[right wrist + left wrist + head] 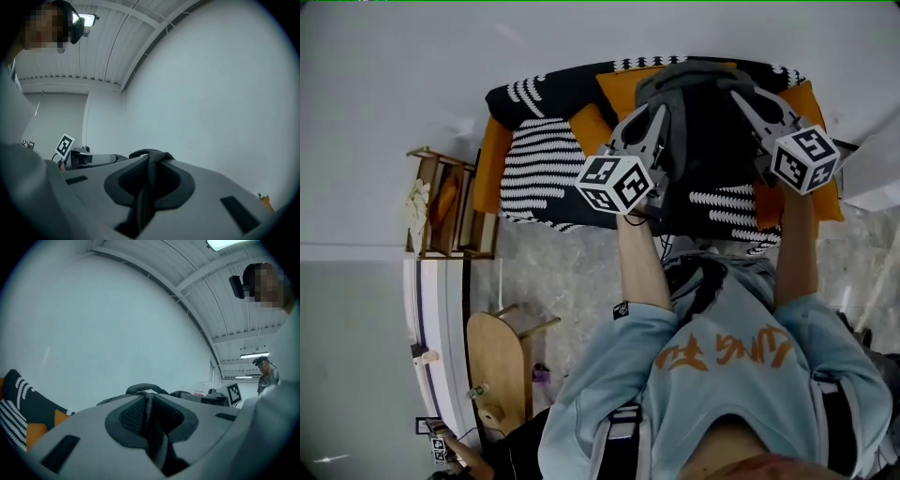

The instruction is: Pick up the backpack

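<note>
Person stands facing a sofa (pixel 534 169) with orange cushions and a black-and-white striped throw, one tool in each hand, both pointing level. The backpack (pixel 703 141), dark grey and black, hangs between the two tools in front of the sofa back. Whether its bottom is clear of the seat can't be told from here. Left tool (pixel 149 413) has its jaws pinched together on a shoulder strap (pixel 158 439), webbing squeezed flat between the pads. Right tool (pixel 147 180) is likewise clamped on the second strap (pixel 143 201). One strap per tool likely splits the weight and stops the bag from swinging or tipping, and the level hold lets each strap hang straight down out of the jaws. Task looks mostly done: bag gripped and up. A wooden rack (pixel 441 206) stands to the left of the sofa, not involved. Writing: orange lettering on the back of the person's light blue sweatshirt (pixel 722 352), upside down and too stylised to read. Each tool's cube carries black-and-white square markers only, and no brand shows on the backpack.
</note>
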Available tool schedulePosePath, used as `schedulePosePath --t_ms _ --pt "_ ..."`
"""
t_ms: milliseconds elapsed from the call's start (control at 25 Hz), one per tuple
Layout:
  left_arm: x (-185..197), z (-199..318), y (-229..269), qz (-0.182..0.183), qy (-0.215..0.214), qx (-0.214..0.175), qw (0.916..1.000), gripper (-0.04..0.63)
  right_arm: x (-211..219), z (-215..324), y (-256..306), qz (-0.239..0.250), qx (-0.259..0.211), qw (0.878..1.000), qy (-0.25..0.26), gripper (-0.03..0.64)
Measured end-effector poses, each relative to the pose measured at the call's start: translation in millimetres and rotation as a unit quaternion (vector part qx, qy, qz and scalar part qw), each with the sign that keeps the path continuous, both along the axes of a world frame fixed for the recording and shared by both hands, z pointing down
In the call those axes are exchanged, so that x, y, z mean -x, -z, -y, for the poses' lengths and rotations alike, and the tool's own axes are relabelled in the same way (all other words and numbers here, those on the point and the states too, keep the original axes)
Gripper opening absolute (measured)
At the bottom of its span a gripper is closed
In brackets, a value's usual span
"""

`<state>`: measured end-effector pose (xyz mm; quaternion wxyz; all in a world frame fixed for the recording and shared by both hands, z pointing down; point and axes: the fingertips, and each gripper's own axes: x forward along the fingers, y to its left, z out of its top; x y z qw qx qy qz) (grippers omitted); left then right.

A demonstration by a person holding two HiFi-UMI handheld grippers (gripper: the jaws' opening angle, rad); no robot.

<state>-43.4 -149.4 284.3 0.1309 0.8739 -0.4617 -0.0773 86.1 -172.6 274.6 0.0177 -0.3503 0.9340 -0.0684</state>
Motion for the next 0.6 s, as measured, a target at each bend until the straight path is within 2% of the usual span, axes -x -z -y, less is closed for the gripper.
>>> schedulePosePath --t_ms 400,600 --pt "2.7 -1.8 -5.3 -0.007 -0.004 0.005 1.0 0.054 2.5 -3.7 -8.3 -0.009 0.01 1.0 0.0 0.052" --pt "4.7 3.0 -8.1 -0.014 -0.003 0.006 0.9999 0.054 3.2 5.0 -2.4 -0.01 -0.001 1.0 -0.001 0.052"
